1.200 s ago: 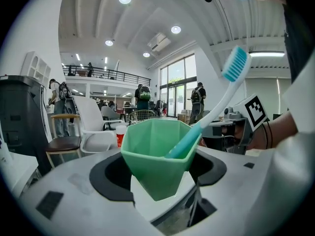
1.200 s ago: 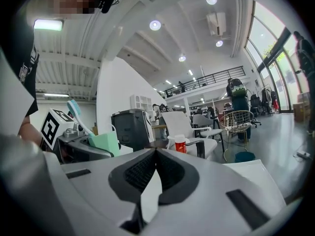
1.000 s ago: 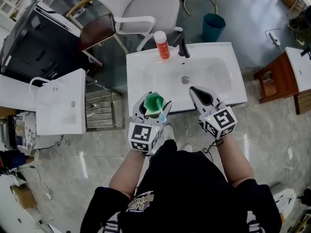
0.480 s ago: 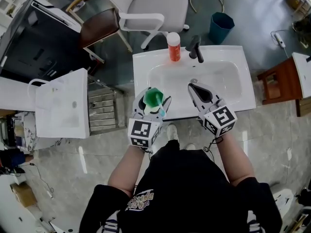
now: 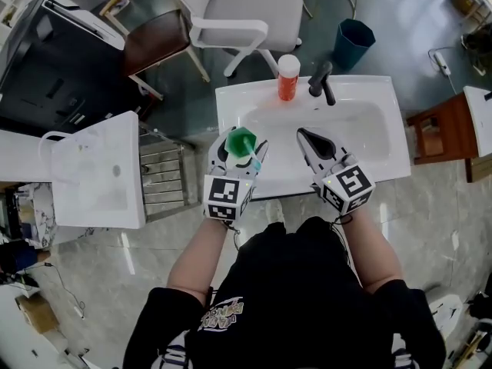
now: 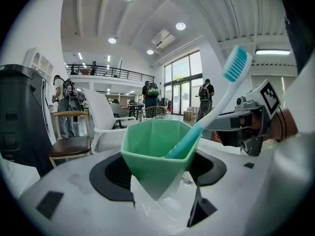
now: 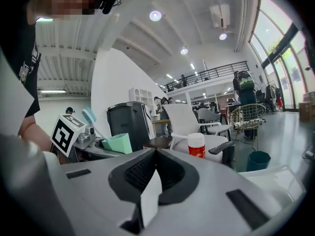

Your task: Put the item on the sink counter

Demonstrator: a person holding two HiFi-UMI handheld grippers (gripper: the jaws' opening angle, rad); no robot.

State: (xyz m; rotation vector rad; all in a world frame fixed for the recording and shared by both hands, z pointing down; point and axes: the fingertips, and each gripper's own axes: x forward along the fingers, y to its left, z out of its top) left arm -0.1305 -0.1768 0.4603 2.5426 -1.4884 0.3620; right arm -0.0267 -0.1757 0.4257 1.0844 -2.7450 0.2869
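Left gripper [image 5: 241,146] holds the green cup [image 6: 156,154] over the front-left edge of the sink [image 5: 367,133].
Its jaws clamp the cup's base; 1 teal toothbrush [image 6: 219,100] leans inside. Right gripper [image 5: 305,134]: jaws pressed together, nothing between them, over the basin. 1 red bottle [image 5: 287,78] stands beside the black faucet [image 5: 322,84].

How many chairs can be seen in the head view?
2: a white armchair behind the sink counter, and a brown-seated chair left of it in the picture. Others may lie outside the frame.

White sink counter [image 5: 388,102] — orange bottle [image 5: 287,78]
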